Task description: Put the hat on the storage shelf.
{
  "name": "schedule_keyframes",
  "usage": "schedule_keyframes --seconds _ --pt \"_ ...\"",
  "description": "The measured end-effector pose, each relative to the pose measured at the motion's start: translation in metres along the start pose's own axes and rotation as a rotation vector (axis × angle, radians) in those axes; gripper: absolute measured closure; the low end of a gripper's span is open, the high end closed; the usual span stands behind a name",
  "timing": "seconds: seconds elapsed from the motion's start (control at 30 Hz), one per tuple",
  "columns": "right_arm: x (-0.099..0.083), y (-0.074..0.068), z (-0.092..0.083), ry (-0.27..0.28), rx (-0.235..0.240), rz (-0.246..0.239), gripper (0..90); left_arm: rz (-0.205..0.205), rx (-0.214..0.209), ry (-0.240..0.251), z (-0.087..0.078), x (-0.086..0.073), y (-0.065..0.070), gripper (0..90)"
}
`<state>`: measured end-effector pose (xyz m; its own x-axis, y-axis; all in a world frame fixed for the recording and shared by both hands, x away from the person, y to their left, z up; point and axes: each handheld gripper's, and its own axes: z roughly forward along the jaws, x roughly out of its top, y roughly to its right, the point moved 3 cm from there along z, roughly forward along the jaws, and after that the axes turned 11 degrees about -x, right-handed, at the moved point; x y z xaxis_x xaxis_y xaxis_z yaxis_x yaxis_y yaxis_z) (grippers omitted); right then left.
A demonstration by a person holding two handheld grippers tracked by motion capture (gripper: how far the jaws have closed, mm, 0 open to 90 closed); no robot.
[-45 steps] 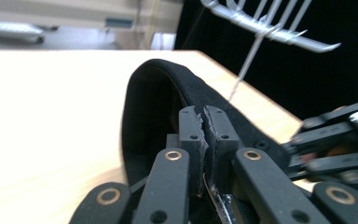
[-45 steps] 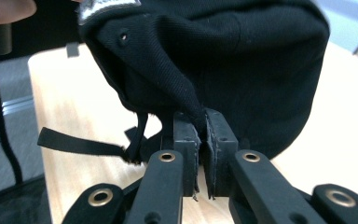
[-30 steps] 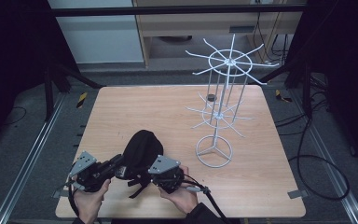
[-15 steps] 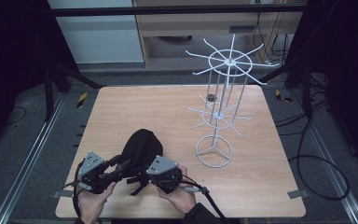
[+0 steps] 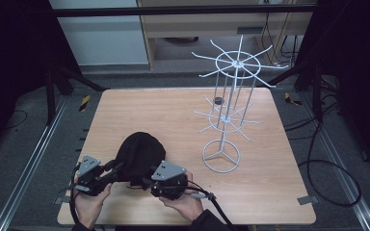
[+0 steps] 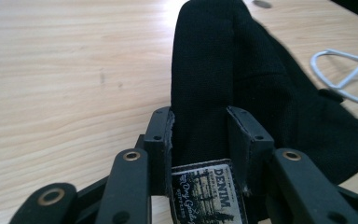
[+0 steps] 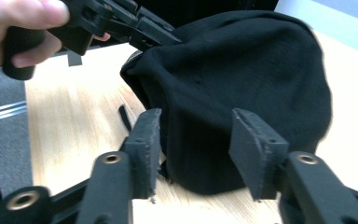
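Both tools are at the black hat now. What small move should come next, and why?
Probably close the right tool on the black hat. Its jaws have just been opening and stand apart around the hat's near edge, not pressing it. The left tool has cloth between its jaws, which have just been closing. With both edges gripped, the hat could be lifted toward the white wire rack.

a black knit cap [image 5: 139, 154] lies near the front edge of the wooden table [image 5: 139, 108]; the left gripper [image 5: 118, 168] meets its left rim, the right gripper [image 5: 147, 182] its front rim, each borne by a hand at the table's near edge; whether the jaws press the cloth cannot be told from here. a white wire display rack [image 5: 224, 118] stands upright to the right, apart from the cap; a small dark disc [image 5: 218, 100] lies behind it.
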<state>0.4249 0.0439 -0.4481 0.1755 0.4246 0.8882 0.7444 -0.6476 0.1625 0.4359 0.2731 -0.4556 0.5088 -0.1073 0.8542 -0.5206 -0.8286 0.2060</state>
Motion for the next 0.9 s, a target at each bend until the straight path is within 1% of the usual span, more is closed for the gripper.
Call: schedule_keyframes --seconds 0.03,0.07,0.1,0.17,0.2,0.23,0.27,0.3,0.33,0.37,0.4,0.43,0.47,0.53,0.6,0.63,0.67,0.7,0.73,0.8,0.9 --pt "0.0 0.0 0.0 0.0 0.0 0.0 50.6 -0.008 0.008 -0.006 0.0 -0.001 -0.004 61.9" --pt "-0.004 0.005 -0.005 0.001 -0.008 0.006 46.8 -0.012 0.018 -0.013 0.001 -0.002 -0.007 61.5" --pt "-0.004 0.005 -0.005 0.001 -0.008 0.006 46.8 -0.018 0.031 -0.019 0.001 -0.004 -0.011 61.5" --pt "-0.01 0.013 -0.012 -0.007 -0.025 0.016 44.1 -0.019 0.07 -0.031 0.002 -0.006 -0.018 61.5" --pt "-0.017 0.02 -0.019 -0.015 -0.034 0.034 42.5 -0.019 0.088 -0.037 0.002 -0.007 -0.022 68.0" --pt "-0.017 0.02 -0.019 -0.015 -0.034 0.034 42.5 -0.021 0.104 -0.046 0.002 -0.008 -0.025 68.0" --pt "-0.024 0.028 -0.027 -0.02 -0.047 0.053 41.2 -0.031 0.114 -0.064 0.003 -0.011 -0.03 67.3" --pt "-0.024 0.028 -0.027 -0.02 -0.047 0.053 41.2 -0.041 0.115 -0.076 0.005 -0.013 -0.033 67.3" --pt "-0.032 0.036 -0.035 -0.021 -0.06 0.064 40.6 -0.073 0.11 -0.094 0.007 -0.018 -0.04 67.2" --pt "-0.032 0.036 -0.035 -0.021 -0.06 0.064 40.6 -0.073 0.11 -0.094 0.007 -0.018 -0.04 67.8" --pt "-0.037 0.04 -0.039 -0.022 -0.072 0.068 40.5 -0.081 0.115 -0.098 0.008 -0.018 -0.043 67.8" --pt "-0.048 0.05 -0.048 -0.032 -0.097 0.08 39.8 -0.083 0.125 -0.092 0.007 -0.018 -0.045 68.5" --pt "-0.048 0.05 -0.048 -0.032 -0.097 0.08 39.8 -0.088 0.124 -0.085 0.006 -0.017 -0.045 68.5" --pt "-0.059 0.058 -0.057 -0.038 -0.118 0.089 38.9 -0.079 0.126 -0.056 0.001 -0.014 -0.044 68.3" --pt "-0.067 0.065 -0.064 -0.045 -0.137 0.104 38.1 -0.072 0.107 -0.027 -0.003 -0.01 -0.04 65.6" --pt "-0.075 0.072 -0.074 -0.046 -0.153 0.129 37.0 -0.054 0.088 0.001 -0.007 -0.003 -0.035 61.4" --pt "-0.078 0.076 -0.079 -0.043 -0.164 0.141 36.8 -0.054 0.088 0.001 -0.007 -0.003 -0.035 59.9" --pt "-0.081 0.079 -0.084 -0.041 -0.175 0.15 36.8 -0.043 0.083 0.013 -0.009 0.0 -0.033 58.6" --pt "-0.081 0.079 -0.084 -0.041 -0.175 0.15 36.8 -0.034 0.073 0.024 -0.01 0.004 -0.03 58.6" --pt "-0.086 0.086 -0.095 -0.035 -0.2 0.166 36.4 -0.019 0.049 0.039 -0.013 0.012 -0.025 55.8" --pt "-0.094 0.097 -0.11 -0.03 -0.234 0.196 36.3 0.005 0.02 0.036 -0.013 0.021 -0.018 51.9"
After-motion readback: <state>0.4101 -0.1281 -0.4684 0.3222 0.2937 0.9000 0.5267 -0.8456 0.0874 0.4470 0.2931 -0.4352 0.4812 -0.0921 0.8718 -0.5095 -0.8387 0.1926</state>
